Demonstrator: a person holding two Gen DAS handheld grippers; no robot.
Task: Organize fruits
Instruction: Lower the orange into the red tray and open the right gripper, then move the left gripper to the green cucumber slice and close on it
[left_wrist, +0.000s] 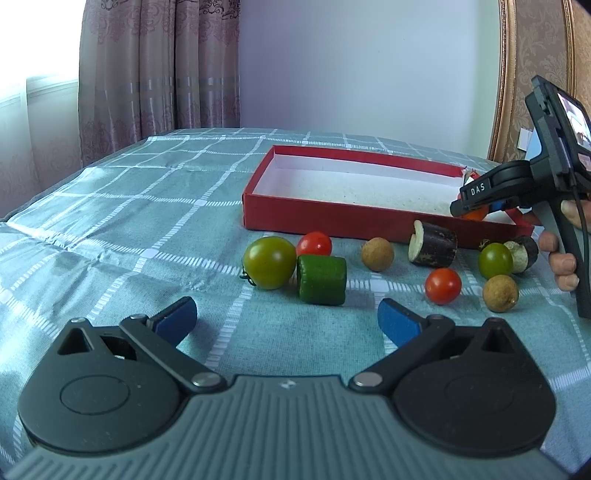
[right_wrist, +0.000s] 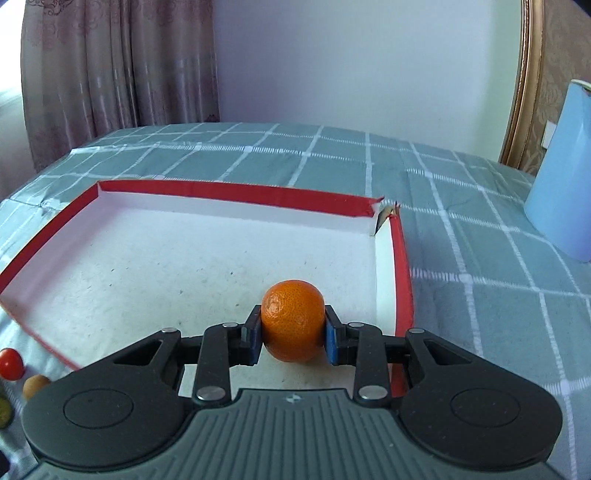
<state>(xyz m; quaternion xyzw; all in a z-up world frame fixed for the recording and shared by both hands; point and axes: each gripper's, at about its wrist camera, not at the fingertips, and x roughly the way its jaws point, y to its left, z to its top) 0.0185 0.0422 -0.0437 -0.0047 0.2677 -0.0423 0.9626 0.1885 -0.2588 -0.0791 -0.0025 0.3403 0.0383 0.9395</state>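
Note:
My right gripper is shut on a small orange and holds it over the near right part of the red box, whose white floor holds nothing else. In the left wrist view the right gripper hangs over the box's right end with the orange just showing. My left gripper stands open low over the bedspread. In front of it lie a large green tomato, a green cucumber piece, a red cherry tomato and a longan.
Farther right lie a dark sugarcane piece, another red tomato, a small green tomato, a second longan and another cane piece. A blue cylinder stands right of the box. Curtains and wall lie behind.

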